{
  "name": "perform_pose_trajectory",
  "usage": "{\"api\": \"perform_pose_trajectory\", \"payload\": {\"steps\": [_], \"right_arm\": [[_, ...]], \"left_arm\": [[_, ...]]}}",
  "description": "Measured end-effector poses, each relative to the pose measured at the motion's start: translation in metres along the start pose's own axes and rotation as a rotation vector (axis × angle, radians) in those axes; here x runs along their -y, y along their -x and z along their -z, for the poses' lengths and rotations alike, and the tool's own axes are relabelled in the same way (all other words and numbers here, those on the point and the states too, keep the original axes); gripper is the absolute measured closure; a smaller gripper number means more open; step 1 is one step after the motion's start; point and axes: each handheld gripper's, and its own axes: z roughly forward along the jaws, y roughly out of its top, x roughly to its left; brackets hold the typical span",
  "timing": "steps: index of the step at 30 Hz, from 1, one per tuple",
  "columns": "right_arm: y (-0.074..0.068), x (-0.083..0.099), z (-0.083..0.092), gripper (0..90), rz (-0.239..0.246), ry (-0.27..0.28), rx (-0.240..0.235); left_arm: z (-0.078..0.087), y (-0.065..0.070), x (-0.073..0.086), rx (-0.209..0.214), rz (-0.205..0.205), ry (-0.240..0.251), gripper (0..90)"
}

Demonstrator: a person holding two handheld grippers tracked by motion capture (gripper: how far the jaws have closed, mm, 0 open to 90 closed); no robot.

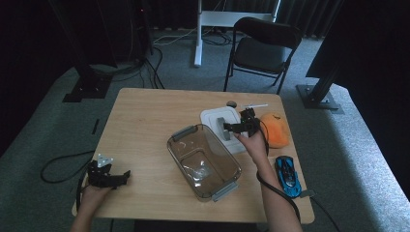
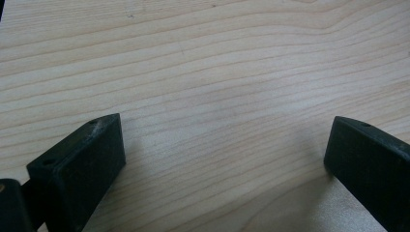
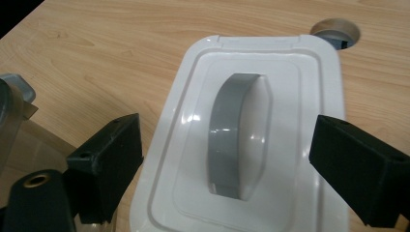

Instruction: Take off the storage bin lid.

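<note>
A clear plastic container [image 1: 203,159] with grey end handles sits in the middle of the wooden table [image 1: 145,121]. Just behind it to the right lies its white lid [image 1: 215,117] with a grey arched handle [image 3: 237,135]. My right gripper [image 1: 228,127] hovers over that lid. In the right gripper view its jaws [image 3: 225,159] stand wide on either side of the handle, not touching it, and the white lid [image 3: 261,77] lies flat below. My left gripper [image 1: 126,175] rests near the table's front left corner, open over bare wood [image 2: 225,150].
An orange soft object [image 1: 274,129] lies right of the lid, and a blue toy car [image 1: 287,170] sits near the right edge. A cable hole [image 1: 231,103] and a thin white stick [image 1: 255,105] lie behind the lid. A black chair [image 1: 263,48] stands beyond the table.
</note>
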Motion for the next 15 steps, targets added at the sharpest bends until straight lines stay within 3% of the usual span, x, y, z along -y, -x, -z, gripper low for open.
{"api": "perform_pose_trajectory", "payload": {"steps": [15], "right_arm": [[0.021, 0.002, 0.036, 12.8, -0.012, 0.050, 0.068]], "left_arm": [[0.000, 0.000, 0.000, -0.001, 0.002, 0.000, 1.3]]}}
